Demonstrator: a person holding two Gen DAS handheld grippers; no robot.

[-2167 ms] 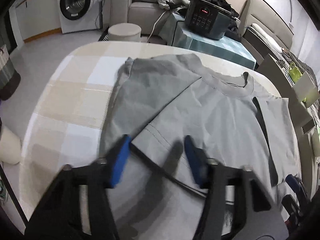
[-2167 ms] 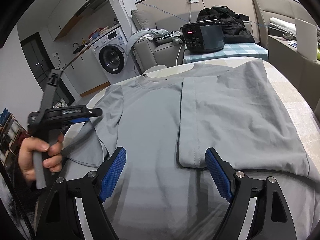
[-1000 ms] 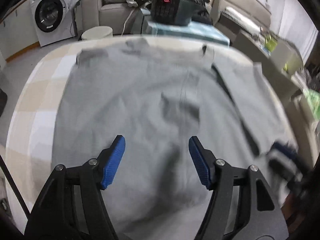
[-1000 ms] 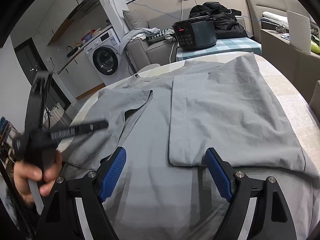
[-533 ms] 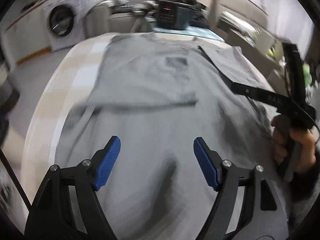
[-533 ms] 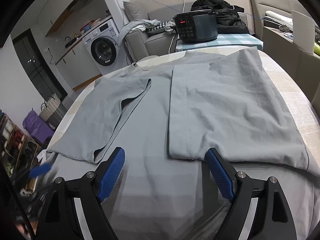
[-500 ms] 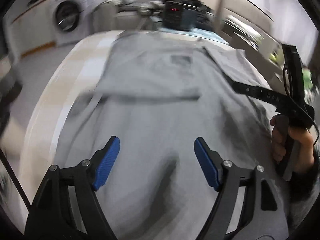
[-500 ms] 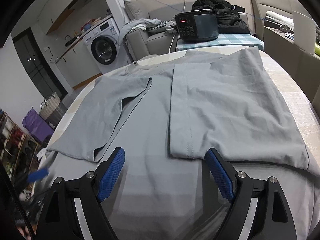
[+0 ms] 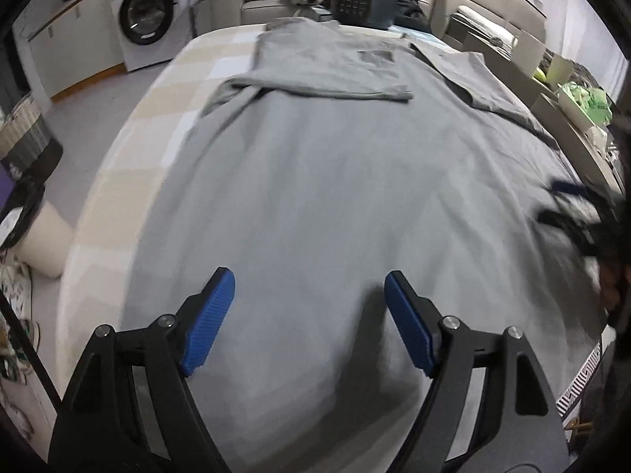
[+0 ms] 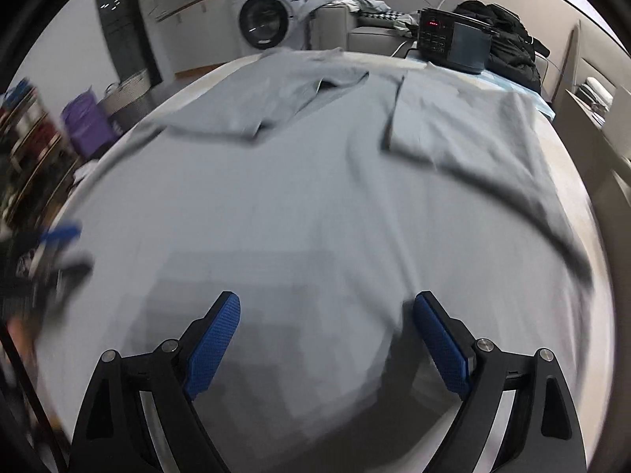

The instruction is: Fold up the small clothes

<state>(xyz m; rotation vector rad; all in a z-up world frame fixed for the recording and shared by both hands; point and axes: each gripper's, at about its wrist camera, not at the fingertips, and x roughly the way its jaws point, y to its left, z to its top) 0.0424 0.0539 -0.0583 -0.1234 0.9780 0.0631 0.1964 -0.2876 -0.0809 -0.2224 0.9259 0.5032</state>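
A: Both hands slid back toward the hem; left gripper [image 9: 307,295] and right gripper [image 10: 327,323] just widened, fingers released, nothing between.
B: T-shirt [image 9: 335,181]?
A: Flat on worktop [image 9: 130,149], sleeves folded in at 12 o'clock.

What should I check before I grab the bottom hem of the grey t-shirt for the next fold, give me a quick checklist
1. Both sides of the grey t-shirt folded inward: ok; the left flap and right flap lie on the body.
2. Left gripper free: ok; jaws have just been opening, nothing between them.
3. Right gripper free: ok; jaws have just been opening, nothing between them.
4. Near part of the shirt smooth: cannot tell; motion blur hides creases.
5. Bottom hem in sight: not ok; it lies below both views.
6. Shirt fully on the table: cannot tell.
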